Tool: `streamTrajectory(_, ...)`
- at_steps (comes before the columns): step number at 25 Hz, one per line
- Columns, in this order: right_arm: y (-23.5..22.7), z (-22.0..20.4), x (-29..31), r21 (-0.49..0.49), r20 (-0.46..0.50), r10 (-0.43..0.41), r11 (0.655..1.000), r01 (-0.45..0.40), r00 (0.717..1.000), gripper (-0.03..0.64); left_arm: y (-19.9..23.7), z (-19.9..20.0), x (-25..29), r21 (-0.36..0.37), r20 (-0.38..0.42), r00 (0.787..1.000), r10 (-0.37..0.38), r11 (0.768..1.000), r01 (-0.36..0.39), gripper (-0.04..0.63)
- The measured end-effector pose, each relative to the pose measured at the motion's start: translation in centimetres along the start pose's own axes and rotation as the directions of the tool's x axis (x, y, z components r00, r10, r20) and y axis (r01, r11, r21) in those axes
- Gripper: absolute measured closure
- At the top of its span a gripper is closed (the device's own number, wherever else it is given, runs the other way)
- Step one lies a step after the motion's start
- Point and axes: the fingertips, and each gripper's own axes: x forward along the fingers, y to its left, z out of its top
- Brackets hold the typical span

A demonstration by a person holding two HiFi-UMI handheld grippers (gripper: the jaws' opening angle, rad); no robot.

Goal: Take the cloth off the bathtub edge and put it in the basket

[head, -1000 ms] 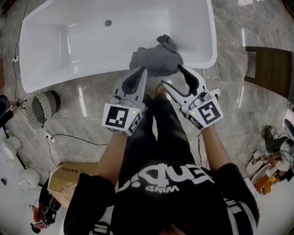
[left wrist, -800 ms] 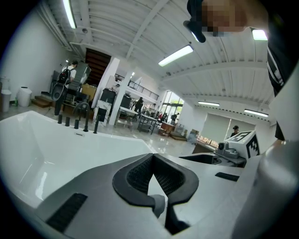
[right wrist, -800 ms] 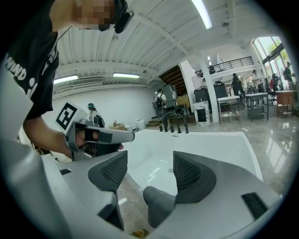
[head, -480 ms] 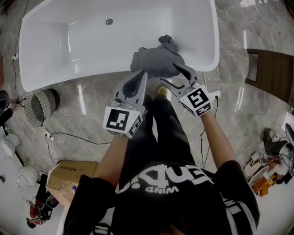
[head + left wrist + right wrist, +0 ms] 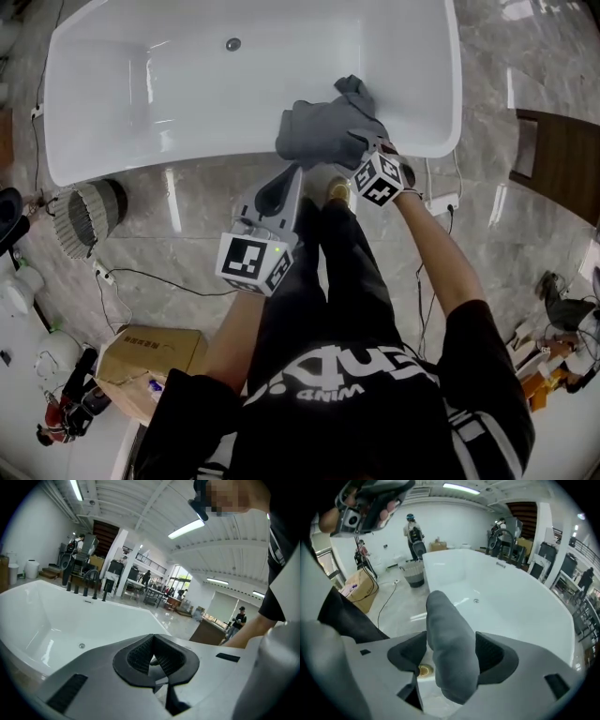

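Head view: the grey cloth (image 5: 323, 129) lies draped over the near edge of the bathtub (image 5: 187, 103). The right gripper (image 5: 373, 157) is down on it, and the left gripper (image 5: 291, 178) hovers just short of that edge. The basket (image 5: 82, 217) stands on the floor beside the bathtub's corner.

Left gripper view: jaws closed, empty.

Right gripper view: the jaws have just been opening and stand wide astride a fold of the cloth.
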Motion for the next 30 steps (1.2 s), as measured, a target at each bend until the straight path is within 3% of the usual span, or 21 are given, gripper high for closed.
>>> streamTrajectory(9, -0.3, -3.5, 5.5, -0.12, -0.186, 0.046, 0.99, -0.069, 0.981, 0.336, 1.0, -1.2, 0.3, -0.006, -0.03, 1.0, 0.009, 1.0, -0.009, 0.583)
streamTrajectory(19, -0.1, -3.7, 6.2, -0.175, -0.256, 0.091, 0.975, -0.138, 0.962, 0.337, 2.1, -1.8, 0.1, -0.023, -0.037, 0.999, 0.018, 1.0, -0.019, 0.583)
streamTrajectory(22, -0.1, -3.3, 5.7, -0.162, -0.238, 0.106, 0.976, -0.147, 0.966, 0.35, 2.4, -1.5, 0.0, -0.028, -0.032, 0.999, 0.023, 0.999, -0.024, 0.583)
streamTrajectory(28, -0.4, -1.5, 3.3, -0.102, -0.162, 0.085, 0.989, -0.103, 0.983, 0.428, 2.3, -0.5, 0.0, -0.029, -0.015, 1.0, 0.027, 0.999, -0.028, 0.583)
streamTrajectory(29, -0.3, -1.2, 2.9, -0.102, -0.149, 0.082, 0.99, -0.098, 0.985, 0.454, 2.3, -0.4, 0.0, -0.027, -0.011, 1.0, 0.028, 0.999, -0.028, 0.583)
streamTrajectory(30, -0.2, -0.9, 2.5, -0.095, -0.137, 0.082, 0.991, -0.096, 0.987, 0.538, 2.3, -0.2, 0.0, -0.026, -0.007, 1.0, 0.029, 0.999, -0.029, 0.583)
